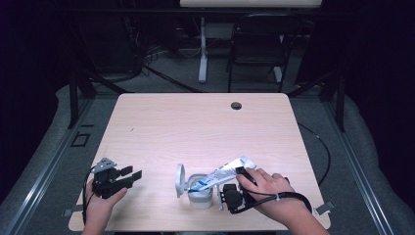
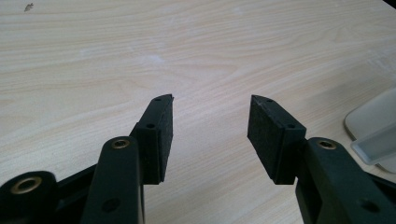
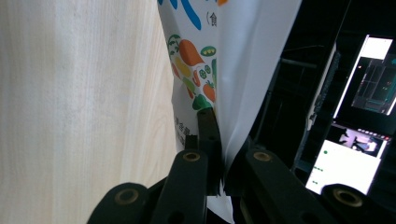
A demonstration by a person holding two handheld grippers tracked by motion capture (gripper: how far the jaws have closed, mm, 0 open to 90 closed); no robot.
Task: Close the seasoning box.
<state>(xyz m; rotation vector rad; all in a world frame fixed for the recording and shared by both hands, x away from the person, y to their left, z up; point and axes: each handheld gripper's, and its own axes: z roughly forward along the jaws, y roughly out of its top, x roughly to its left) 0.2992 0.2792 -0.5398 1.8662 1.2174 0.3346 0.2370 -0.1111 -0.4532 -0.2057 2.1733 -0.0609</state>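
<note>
We see the right gripper [image 1: 243, 172] clamped on the flat end of a white pouch [image 1: 222, 175] – its far end dips over a round white container [image 1: 199, 195], perhaps touching inside. The left gripper [image 2: 210, 119] rests apart, jaws wide and empty.

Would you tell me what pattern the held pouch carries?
White pouch with colourful vegetable drawings and blue lettering, best seen in the right gripper view.
</note>
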